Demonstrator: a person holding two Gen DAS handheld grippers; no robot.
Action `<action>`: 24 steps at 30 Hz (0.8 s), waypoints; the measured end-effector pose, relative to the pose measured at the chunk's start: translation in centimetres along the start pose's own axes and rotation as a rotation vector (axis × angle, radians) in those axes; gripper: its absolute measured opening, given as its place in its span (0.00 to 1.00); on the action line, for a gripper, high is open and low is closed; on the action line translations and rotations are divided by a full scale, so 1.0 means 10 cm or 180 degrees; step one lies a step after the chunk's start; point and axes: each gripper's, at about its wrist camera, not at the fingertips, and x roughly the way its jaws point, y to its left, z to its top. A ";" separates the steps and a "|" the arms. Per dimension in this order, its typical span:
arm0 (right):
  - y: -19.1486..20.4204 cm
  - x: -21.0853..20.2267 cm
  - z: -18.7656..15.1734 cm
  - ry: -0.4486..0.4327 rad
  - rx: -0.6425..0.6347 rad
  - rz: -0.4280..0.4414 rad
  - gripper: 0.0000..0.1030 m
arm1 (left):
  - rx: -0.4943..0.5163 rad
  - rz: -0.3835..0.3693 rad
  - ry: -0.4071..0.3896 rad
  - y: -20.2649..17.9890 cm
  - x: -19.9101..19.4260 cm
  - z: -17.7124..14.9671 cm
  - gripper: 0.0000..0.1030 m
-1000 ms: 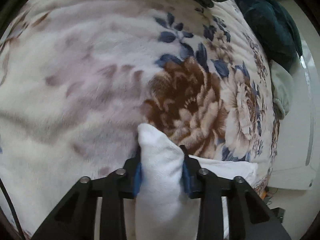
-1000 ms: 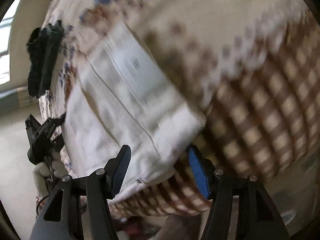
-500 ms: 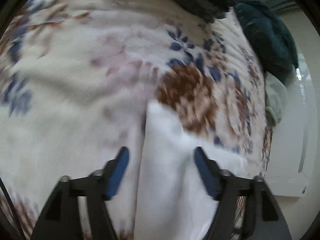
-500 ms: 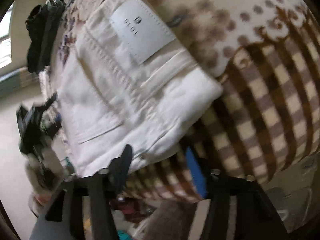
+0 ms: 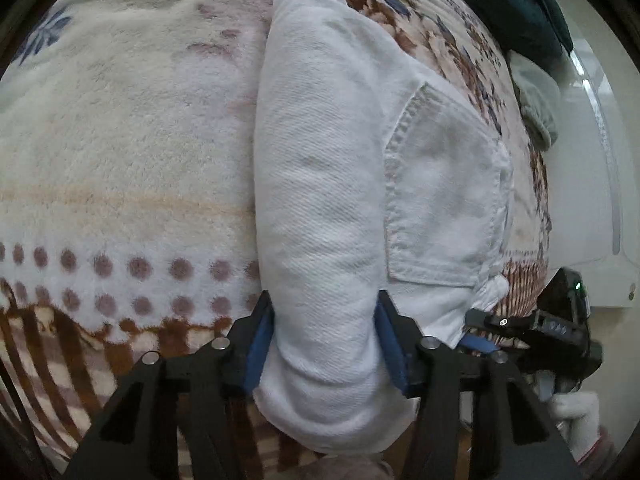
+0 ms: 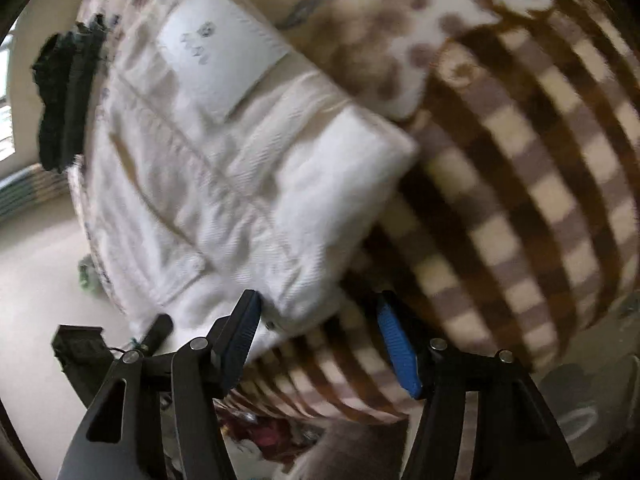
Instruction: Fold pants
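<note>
White pants (image 5: 360,168) lie folded into a thick bundle on a plush floral blanket (image 5: 120,140), a back pocket facing up. My left gripper (image 5: 324,340) is open, its blue pads either side of the bundle's near rolled edge. In the right wrist view the pants (image 6: 224,184) show a white waist label, and my right gripper (image 6: 320,336) is open at the bundle's near corner, holding nothing. The right gripper also shows in the left wrist view (image 5: 528,332) at the pants' right corner.
The blanket's brown checked border (image 6: 520,184) hangs over the bed's edge. Dark green cloth (image 5: 516,4) and a pale garment (image 5: 536,108) lie at the far right of the bed. A white appliance (image 5: 592,200) stands beside it. The left gripper shows in the right wrist view (image 6: 84,348).
My left gripper let go of the pants' fold and opened, then drew back toward the bed's edge. The right gripper stayed open and shifted slightly near the bundle's corner.
</note>
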 end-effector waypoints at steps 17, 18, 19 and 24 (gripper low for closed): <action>1.73 0.05 0.03 0.0360 -0.1762 -0.0502 0.61 | -0.0306 -0.0127 -0.0212 0.06 -0.20 -0.27 0.44; 1.83 0.20 0.00 0.0392 -0.1914 -0.0672 0.61 | -0.0278 -0.0118 -0.0215 0.07 -0.21 -0.28 0.44; 1.90 0.34 -0.01 0.0372 -0.2009 -0.0853 0.60 | -0.0236 -0.0099 -0.0200 0.07 -0.21 -0.31 0.43; 1.79 0.52 0.24 0.0248 -0.1760 -0.1031 0.30 | -0.0139 -0.0051 -0.0105 0.04 -0.21 -0.50 0.44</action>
